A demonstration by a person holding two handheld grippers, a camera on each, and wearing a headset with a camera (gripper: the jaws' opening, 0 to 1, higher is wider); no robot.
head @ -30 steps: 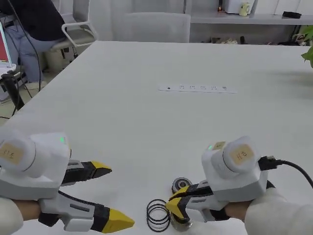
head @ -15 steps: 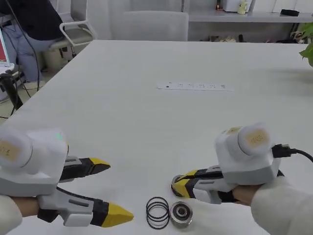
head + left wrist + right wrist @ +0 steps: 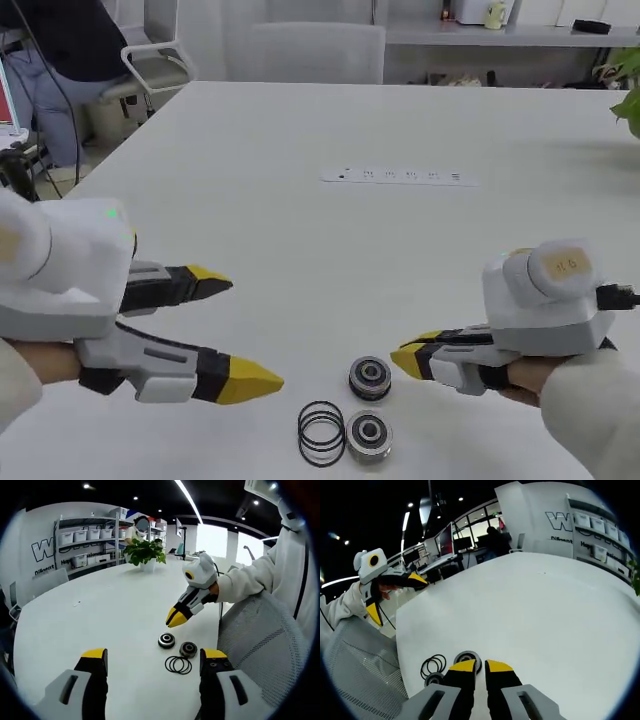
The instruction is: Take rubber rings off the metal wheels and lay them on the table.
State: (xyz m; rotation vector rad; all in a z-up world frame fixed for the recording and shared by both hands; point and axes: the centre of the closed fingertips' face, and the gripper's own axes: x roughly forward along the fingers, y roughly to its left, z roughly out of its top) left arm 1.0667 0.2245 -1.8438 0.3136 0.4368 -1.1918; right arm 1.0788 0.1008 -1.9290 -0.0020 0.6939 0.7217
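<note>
With rubber rings [image 3: 322, 433] at nine o'clock of the near wheel [image 3: 368, 436], the gaping left gripper [image 3: 250, 332] and clenched, empty right gripper [image 3: 405, 358] should next strip the far wheel [image 3: 370, 377].

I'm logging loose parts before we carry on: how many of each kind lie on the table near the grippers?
Round silver metal wheels: 2
Thin black rubber rings, loose and overlapping: 3, as best the overlap shows
Total: 5
</note>
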